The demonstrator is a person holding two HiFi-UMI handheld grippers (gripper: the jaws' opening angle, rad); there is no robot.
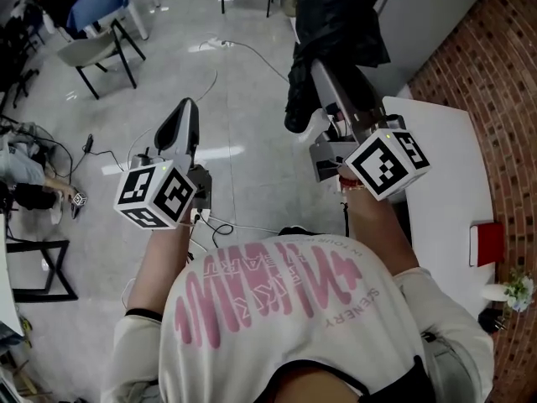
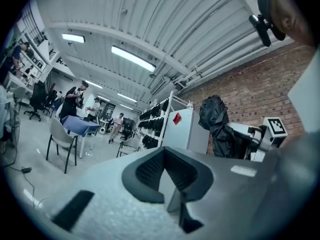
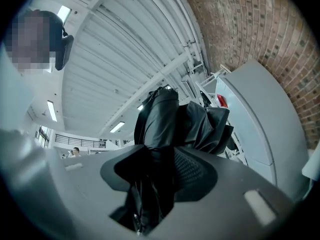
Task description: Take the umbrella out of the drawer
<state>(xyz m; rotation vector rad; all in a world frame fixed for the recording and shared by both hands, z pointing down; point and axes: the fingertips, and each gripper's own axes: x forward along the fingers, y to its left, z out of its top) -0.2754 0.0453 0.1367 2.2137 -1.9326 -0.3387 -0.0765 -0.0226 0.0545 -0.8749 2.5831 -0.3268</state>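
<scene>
My right gripper (image 1: 325,78) has its jaws clamped on the black folding fabric umbrella (image 1: 334,25), and they stand fairly wide because the bundle between them is thick. The right gripper view shows the umbrella (image 3: 165,126) collapsed, with its glossy canopy crumpled in loose, unstrapped folds. One part is rolled into a tube and the rest bunches out to the side. It is held up in the air over the grey floor, just beside the white table top (image 1: 445,166) by the red brick wall (image 1: 503,74). My left gripper (image 1: 186,112) has its jaws brought together with nothing between them, well apart from the umbrella.
</scene>
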